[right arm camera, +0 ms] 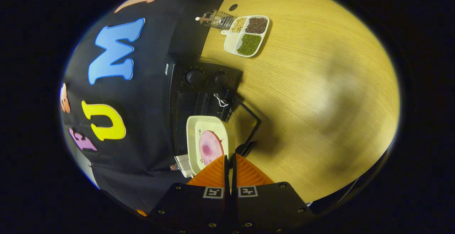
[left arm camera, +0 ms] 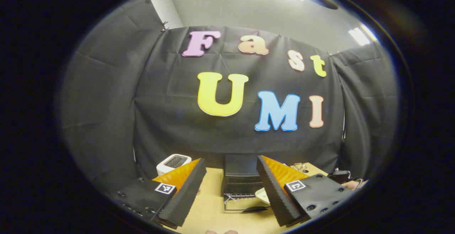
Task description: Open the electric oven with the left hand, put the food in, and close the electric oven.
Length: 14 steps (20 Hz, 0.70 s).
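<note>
In the left gripper view the black electric oven (left arm camera: 241, 172) stands at the back of the table with its glass door (left arm camera: 241, 203) folded down open. My left gripper (left arm camera: 230, 161) hangs open well in front of it, holding nothing. In the right gripper view my right gripper (right arm camera: 230, 159) is shut on the rim of a cream square dish (right arm camera: 199, 127) carrying a round pink slice of food (right arm camera: 210, 148). The dish hovers over the oven (right arm camera: 202, 85) and its lowered door (right arm camera: 249, 120). An edge of the dish (left arm camera: 263, 195) peeks out beside my left gripper's right finger.
A white toaster (left arm camera: 173, 162) stands left of the oven. A white divided tray of beans (right arm camera: 247, 35) and a small wire holder (right arm camera: 217, 19) lie past the oven on the wooden table (right arm camera: 320, 85). The other hand (left arm camera: 343, 177) is at the far right.
</note>
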Available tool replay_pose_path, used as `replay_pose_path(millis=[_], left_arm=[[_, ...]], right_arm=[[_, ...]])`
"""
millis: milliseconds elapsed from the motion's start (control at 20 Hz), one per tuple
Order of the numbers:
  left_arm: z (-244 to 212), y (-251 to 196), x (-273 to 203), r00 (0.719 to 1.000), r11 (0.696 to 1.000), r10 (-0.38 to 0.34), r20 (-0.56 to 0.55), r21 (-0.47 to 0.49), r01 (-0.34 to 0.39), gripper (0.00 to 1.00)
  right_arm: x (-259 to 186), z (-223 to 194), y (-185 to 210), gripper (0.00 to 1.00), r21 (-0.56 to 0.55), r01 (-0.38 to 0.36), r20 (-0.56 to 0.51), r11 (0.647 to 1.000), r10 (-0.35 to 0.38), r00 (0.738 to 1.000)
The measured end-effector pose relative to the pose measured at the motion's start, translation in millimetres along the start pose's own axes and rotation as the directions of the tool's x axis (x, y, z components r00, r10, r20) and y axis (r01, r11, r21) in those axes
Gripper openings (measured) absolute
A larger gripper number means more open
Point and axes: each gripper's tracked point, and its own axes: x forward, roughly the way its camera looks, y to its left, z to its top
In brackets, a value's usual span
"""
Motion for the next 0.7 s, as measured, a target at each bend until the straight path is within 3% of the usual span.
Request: replay_pose_path(millis=[350, 700], left_arm=[[-4.3, 46.2, -13.1, 0.996, 0.996, 0.092, -0.016, -0.019, -0.093, 1.0], [-15.3, 76.3, -21.3, 0.984, 0.985, 0.168, -0.049, -0.018, -0.17, 0.97]], right_arm=[[64.1, 9.4, 40.4, 0.01, 0.11, -0.007, 0.147, 0.994, -0.009, 0.989], [126.5, 15.9, 73.2, 0.01, 0.146, -0.025, 0.267, 0.989, -0.015, 0.963]])
